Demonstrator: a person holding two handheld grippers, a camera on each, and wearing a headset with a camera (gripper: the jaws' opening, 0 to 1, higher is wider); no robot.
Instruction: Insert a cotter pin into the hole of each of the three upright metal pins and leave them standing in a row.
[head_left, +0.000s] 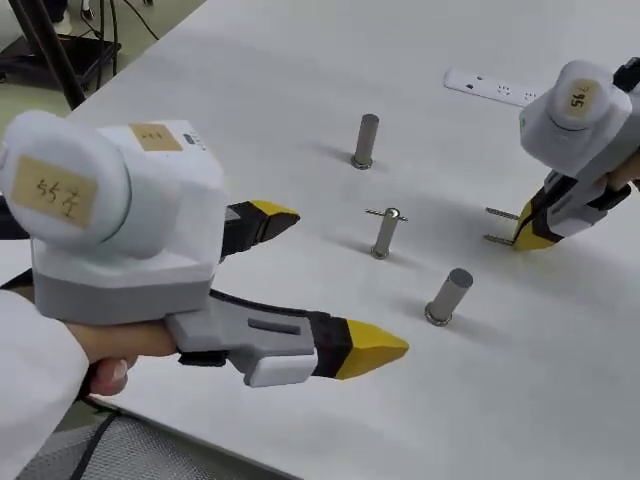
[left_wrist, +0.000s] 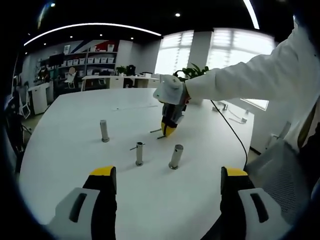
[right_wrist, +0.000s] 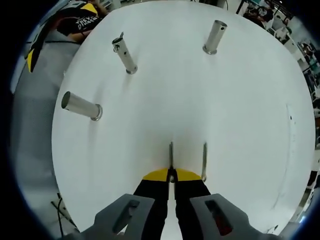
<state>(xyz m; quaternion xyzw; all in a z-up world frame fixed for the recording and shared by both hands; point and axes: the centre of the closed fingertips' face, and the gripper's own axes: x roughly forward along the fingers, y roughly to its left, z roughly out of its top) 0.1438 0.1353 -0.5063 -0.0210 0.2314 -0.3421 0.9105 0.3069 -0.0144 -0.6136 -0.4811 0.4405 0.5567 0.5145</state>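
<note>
Three metal pins stand in a row on the white table (head_left: 250, 90): the far pin (head_left: 366, 140), the middle pin (head_left: 386, 232) with a cotter pin through its top, and the near pin (head_left: 449, 296). To their right, my right gripper (head_left: 527, 238) rests its tips on the table, shut on a thin cotter pin (right_wrist: 171, 152). A second cotter pin (right_wrist: 204, 160) lies parallel just beside it. My left gripper (head_left: 325, 280) hovers open and holds nothing, left of the near pin. From the left gripper view the pins (left_wrist: 139, 153) stand ahead between the wide jaws.
A white power strip (head_left: 495, 88) lies at the table's far right. The table's near edge runs below my left gripper, with a mesh chair (head_left: 150, 450) beneath. A white sleeve (left_wrist: 240, 75) reaches in from the right.
</note>
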